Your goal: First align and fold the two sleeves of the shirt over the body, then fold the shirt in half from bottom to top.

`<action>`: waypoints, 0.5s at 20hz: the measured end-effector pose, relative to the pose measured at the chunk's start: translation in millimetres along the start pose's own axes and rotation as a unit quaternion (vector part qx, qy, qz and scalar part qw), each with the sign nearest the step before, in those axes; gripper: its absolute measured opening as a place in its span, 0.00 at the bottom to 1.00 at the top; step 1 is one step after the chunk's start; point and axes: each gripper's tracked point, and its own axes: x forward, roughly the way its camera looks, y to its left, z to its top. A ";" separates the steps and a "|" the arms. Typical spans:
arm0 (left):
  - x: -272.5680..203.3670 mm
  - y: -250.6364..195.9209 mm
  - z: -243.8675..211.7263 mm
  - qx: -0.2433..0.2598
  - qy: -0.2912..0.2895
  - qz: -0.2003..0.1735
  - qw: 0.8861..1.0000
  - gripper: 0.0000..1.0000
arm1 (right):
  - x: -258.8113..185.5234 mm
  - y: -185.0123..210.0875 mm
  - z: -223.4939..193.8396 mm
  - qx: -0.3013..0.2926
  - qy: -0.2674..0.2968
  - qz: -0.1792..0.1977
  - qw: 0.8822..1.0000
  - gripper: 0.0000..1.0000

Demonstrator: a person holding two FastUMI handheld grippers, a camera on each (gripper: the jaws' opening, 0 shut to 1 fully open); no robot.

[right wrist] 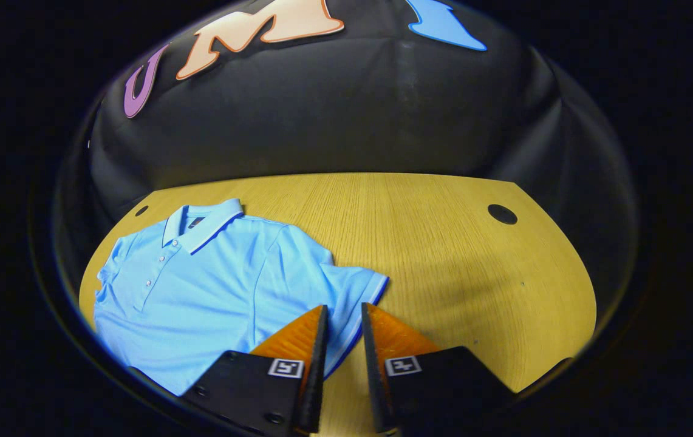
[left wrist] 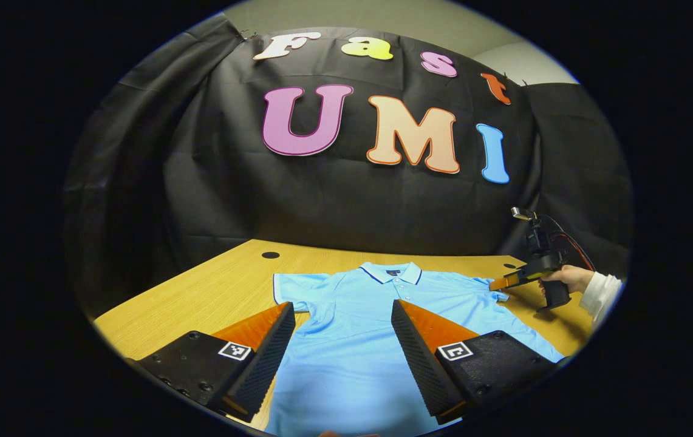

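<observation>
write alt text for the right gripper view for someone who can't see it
The right gripper has its fingers narrowly apart around the trimmed cuff of a light blue polo shirt's sleeve. The shirt lies flat, collar toward the wall, on a wooden table.

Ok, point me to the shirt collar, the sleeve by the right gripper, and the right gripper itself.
collar [right wrist: 203, 226]: right gripper view, on its striped fold.
sleeve [right wrist: 355, 285]: right gripper view, near its cuff.
right gripper [right wrist: 344, 311]: right gripper view, midway between its fingertips.

Light-blue shirt [left wrist: 346, 340], apparently flat, unfolded
</observation>
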 end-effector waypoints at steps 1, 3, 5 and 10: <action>0.2 1.1 0.1 0.000 0.001 0.001 1.000 0.95 | -0.1 2.2 1.2 0.000 -0.001 -0.001 1.000 0.24; 0.2 2.7 -0.2 0.001 0.002 0.003 1.000 0.95 | -1.7 3.0 0.3 0.001 0.001 -0.002 1.000 0.12; -0.5 2.1 0.3 -0.001 0.001 0.001 1.000 0.95 | -2.1 4.0 0.5 0.004 0.004 -0.001 1.000 0.07; -1.0 4.1 3.0 0.000 -0.002 0.000 1.000 0.95 | -4.9 5.5 -0.5 0.024 0.015 -0.006 1.000 0.05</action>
